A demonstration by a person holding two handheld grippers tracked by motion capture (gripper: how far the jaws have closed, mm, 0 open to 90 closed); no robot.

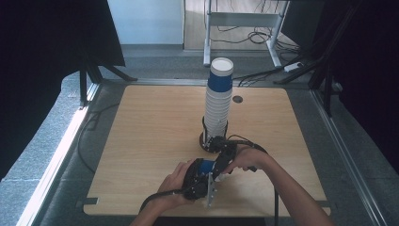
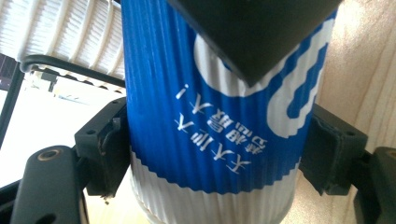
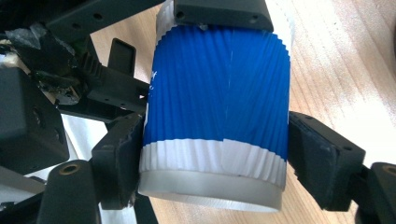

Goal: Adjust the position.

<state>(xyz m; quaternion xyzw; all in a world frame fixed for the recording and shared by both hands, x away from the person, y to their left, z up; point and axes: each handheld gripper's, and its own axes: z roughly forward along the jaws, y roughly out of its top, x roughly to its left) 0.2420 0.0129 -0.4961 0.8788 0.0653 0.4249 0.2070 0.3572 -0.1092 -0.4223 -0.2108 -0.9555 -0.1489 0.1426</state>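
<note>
Both forearms converge low over the near edge of the wooden counter (image 1: pixel 155 122). The left hand-held gripper (image 2: pixel 215 140) and right hand-held gripper (image 3: pixel 215 154) each pinch the same blue-and-white ribbed paper cup (image 1: pixel 205 166), held just before the tall cup stack (image 1: pixel 218 101).

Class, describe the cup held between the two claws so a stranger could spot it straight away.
Start at the wooden table and find the tall stack of cups standing near its middle. In front of it, nearer the person, the left claw and right claw both grip one blue-and-white ribbed paper cup, apart from the stack.
</note>
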